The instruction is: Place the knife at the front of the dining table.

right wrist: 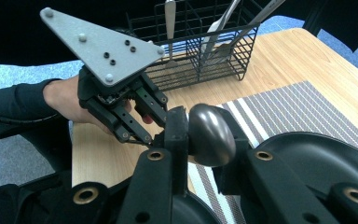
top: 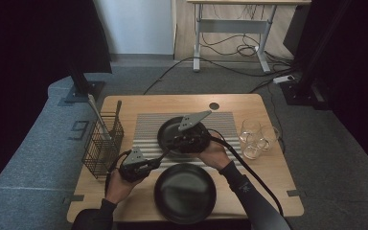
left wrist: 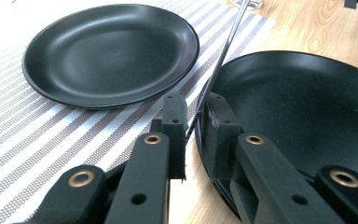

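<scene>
A dark metal spoon [top: 166, 151] hangs between my two grippers, above the gap between two black plates. My right gripper [top: 173, 143] is shut on the spoon's bowl [right wrist: 212, 128], which sits rounded side out between its jaws [right wrist: 205, 134]. My left gripper [top: 159, 159] is shut on the thin handle [left wrist: 223, 51], which runs up and away from its jaws [left wrist: 193, 122]. The far plate [top: 165, 133] lies on the striped placemat [top: 146, 125]. The near plate [top: 185, 192] sits on bare wood at the front edge. The left gripper [right wrist: 151, 135] faces the right gripper's camera.
A black wire cutlery caddy [top: 103, 143] with utensils stands at the table's left side. Three clear glasses [top: 256, 139] are grouped at the right of the placemat. Cables trail from both grippers over the table's front.
</scene>
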`<action>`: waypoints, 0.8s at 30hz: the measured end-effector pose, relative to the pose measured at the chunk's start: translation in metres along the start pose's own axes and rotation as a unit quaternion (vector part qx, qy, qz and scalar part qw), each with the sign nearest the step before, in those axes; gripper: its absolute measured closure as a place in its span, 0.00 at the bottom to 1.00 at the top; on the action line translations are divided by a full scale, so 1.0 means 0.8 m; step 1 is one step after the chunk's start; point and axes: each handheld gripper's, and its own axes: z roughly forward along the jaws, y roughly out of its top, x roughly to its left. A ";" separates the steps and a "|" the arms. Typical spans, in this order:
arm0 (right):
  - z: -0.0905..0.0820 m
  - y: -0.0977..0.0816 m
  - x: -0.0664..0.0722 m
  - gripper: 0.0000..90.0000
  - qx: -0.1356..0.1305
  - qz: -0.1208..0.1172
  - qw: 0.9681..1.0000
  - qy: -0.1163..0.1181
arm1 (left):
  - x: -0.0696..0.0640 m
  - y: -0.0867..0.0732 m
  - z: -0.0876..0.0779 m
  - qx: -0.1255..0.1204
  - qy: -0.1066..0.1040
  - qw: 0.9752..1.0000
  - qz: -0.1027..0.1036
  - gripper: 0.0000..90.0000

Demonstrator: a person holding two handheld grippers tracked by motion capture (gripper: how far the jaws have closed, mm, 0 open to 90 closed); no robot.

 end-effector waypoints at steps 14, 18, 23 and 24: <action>0.003 -0.002 -0.018 0.76 -0.001 0.022 1.000 -0.022 | -0.014 0.001 -0.003 0.009 0.026 0.998 0.054 0.99; 0.005 -0.003 -0.021 0.71 0.004 0.020 0.999 -0.040 | -0.015 0.002 -0.004 0.008 0.025 0.998 0.052 0.99; 0.010 -0.005 -0.021 0.56 0.019 0.010 0.997 -0.075 | -0.011 0.001 -0.005 0.008 0.024 0.999 0.037 0.99; 0.011 -0.005 -0.021 0.53 0.021 0.010 0.996 -0.082 | -0.010 0.000 -0.006 0.006 0.023 0.999 0.033 0.99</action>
